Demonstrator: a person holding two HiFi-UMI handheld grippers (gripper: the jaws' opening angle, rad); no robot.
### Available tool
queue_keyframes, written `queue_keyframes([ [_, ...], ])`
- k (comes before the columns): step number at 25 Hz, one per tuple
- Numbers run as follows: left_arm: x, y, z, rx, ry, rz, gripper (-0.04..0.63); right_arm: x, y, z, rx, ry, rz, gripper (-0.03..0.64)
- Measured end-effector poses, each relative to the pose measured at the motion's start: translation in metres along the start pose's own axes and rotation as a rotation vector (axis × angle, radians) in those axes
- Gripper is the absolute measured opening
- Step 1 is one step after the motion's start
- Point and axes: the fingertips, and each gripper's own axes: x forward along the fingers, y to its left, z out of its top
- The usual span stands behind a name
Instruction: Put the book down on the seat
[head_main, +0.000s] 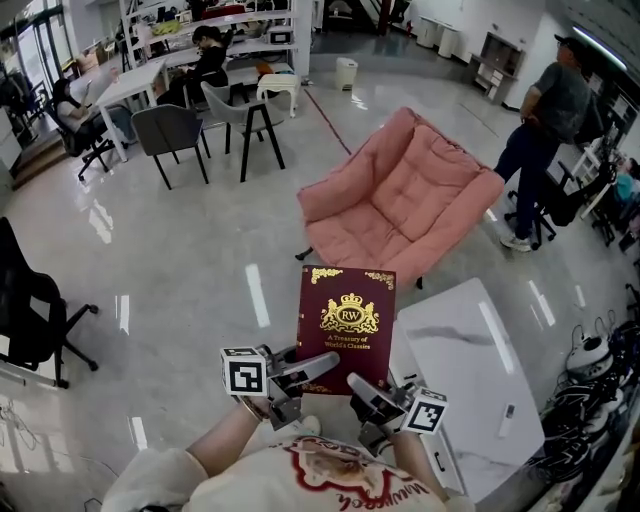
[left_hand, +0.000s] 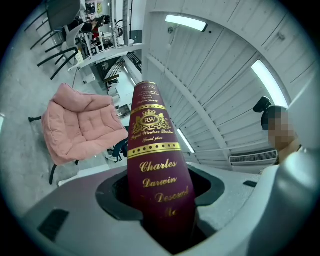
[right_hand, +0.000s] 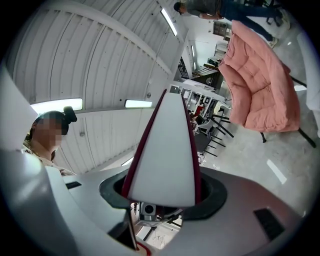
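Both my grippers hold the maroon book (head_main: 347, 318) up, short of the pink chair (head_main: 400, 200).
My left gripper (head_main: 322, 368) has its jaws partway apart, clamped on the spine; my right gripper (head_main: 358, 386) likewise pinches the white page edge; cover faces me, chair just beyond, untouched.

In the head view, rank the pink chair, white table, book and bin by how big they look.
Largest: pink chair and white table, about alike, so unranked.
Then: book, enlarged by nearness to the camera.
Smallest: bin.
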Motion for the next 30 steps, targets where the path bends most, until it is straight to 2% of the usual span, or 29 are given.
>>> queue_keyframes([
  [9,0.013,0.008,0.017,0.01,0.004,0.014,0.247,0.008,-0.009,0.02,0.011,-0.011,0.02,0.222],
  [17,0.029,0.037,0.044,0.009,0.01,0.012,0.247,0.026,-0.036,0.046,0.023,-0.009,0.004,0.222],
  [21,0.048,0.059,0.067,-0.003,0.012,0.002,0.247,0.04,-0.057,0.074,0.012,-0.006,-0.007,0.222],
  [30,0.102,0.121,0.147,0.012,0.053,-0.022,0.247,0.086,-0.117,0.157,-0.002,-0.045,-0.018,0.222],
])
